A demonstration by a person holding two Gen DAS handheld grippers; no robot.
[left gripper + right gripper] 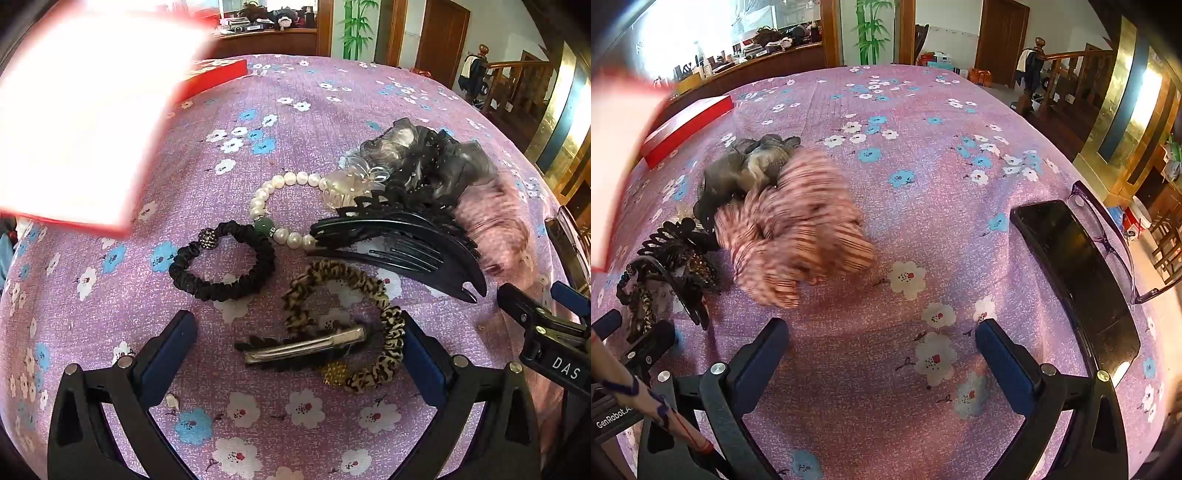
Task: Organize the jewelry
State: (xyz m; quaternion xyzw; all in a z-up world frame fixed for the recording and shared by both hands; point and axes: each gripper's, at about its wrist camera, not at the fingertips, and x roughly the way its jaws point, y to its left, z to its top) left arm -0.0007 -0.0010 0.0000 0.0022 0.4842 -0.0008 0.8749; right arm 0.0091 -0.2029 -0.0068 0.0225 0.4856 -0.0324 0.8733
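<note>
In the left wrist view a pile of hair accessories lies on the purple floral cloth (pixel 314 110): a black scrunchie (pixel 221 264), a leopard scrunchie (pixel 384 325), a metal hair clip (pixel 306 349), a pearl bracelet (pixel 275 195), a large black claw clip (pixel 399 247), a grey scrunchie (pixel 436 158) and a blurred pink striped scrunchie (pixel 498 225). My left gripper (pixel 299 350) is open, its jaws either side of the metal clip and leopard scrunchie. My right gripper (pixel 882 354) is open and empty over bare cloth, right of the pink scrunchie (pixel 798 229).
An overexposed white box with red edges (pixel 81 122) fills the upper left, and a red lid (pixel 683 129) lies behind. A black phone (pixel 1078 277) and purple glasses (pixel 1108 236) sit at the right table edge. Furniture and stairs stand beyond.
</note>
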